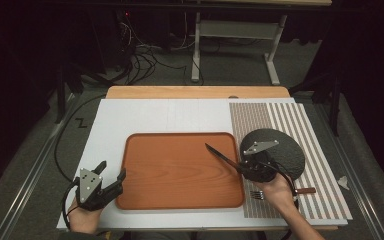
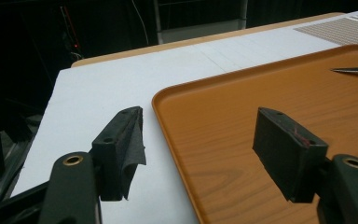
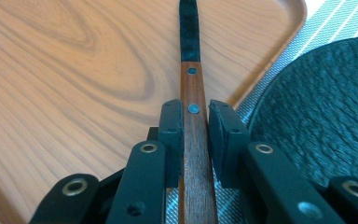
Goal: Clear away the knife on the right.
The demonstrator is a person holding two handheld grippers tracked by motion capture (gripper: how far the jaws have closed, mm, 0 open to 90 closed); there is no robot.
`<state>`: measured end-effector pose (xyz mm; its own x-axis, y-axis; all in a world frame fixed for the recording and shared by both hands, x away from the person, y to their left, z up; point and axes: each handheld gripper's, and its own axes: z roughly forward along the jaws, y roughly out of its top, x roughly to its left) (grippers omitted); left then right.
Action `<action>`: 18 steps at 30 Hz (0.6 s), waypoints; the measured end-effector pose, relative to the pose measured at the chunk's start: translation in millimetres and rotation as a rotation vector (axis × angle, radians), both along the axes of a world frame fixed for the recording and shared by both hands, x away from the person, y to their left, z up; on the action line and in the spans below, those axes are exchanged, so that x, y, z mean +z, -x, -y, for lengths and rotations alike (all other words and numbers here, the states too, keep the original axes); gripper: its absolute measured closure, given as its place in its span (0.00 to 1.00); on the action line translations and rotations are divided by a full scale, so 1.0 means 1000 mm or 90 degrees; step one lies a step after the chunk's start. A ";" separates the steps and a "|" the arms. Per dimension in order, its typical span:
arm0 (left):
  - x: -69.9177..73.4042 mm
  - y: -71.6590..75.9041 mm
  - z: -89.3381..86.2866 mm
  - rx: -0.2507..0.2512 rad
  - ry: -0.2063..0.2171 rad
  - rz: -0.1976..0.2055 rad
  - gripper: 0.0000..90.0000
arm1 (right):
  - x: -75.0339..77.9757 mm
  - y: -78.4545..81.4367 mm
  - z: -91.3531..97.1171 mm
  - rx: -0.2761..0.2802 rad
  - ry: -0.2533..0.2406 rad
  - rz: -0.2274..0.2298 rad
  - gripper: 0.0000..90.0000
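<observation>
Closest to me, my right tongs [image 3: 193, 135] are clamped on the knife's wooden handle [image 3: 195, 154], the riveted handle running straight up between the jaws and the dark blade [image 3: 189, 28] reaching out ahead of them over the wooden tray [image 3: 74, 84]. In the high view the knife [image 1: 220, 155] sticks out from the right tongs [image 1: 247, 166] toward the tray's middle, tip raised, it seems, above the wood. My left tongs [image 2: 205, 140] stand wide open with nothing between them, one jaw over the white mat [image 2: 93, 88], the other over the tray's near left corner; in the high view they [image 1: 111, 181] sit at that corner. The risk I see: the grip is on a narrow handle, far back from the blade, so the knife could pivot or slide in the pads if I tilt or set down fast, and the tip could scrape the tray or catch its raised rim [image 1: 236, 145]. Just beside my right tongs lies the dark round plate [image 1: 285, 150] on the striped mat [image 1: 280, 117], bare as far as I can tell; a careless swing could knock it. A fork [image 1: 258, 194] lies below my right hand [image 1: 277, 192], partly hidden. The tray itself holds nothing yet.
</observation>
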<state>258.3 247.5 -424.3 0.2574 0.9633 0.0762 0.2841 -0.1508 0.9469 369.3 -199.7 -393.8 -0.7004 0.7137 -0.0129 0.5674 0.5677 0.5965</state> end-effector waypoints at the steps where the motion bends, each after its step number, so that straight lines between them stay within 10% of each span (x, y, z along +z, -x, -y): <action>1: 0.000 0.000 0.000 0.000 0.000 0.000 0.37 | 0.000 0.000 -0.002 -0.002 0.001 -0.003 0.86; 18: 0.000 0.000 0.000 0.000 0.000 0.002 0.37 | -0.014 0.007 -0.031 0.017 0.018 -0.022 0.86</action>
<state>257.9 247.2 -424.0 0.2567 0.9634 0.0771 0.2816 -0.1509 0.9476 362.8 -169.0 -407.7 -0.7199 0.6940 -0.0082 0.5715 0.5993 0.5606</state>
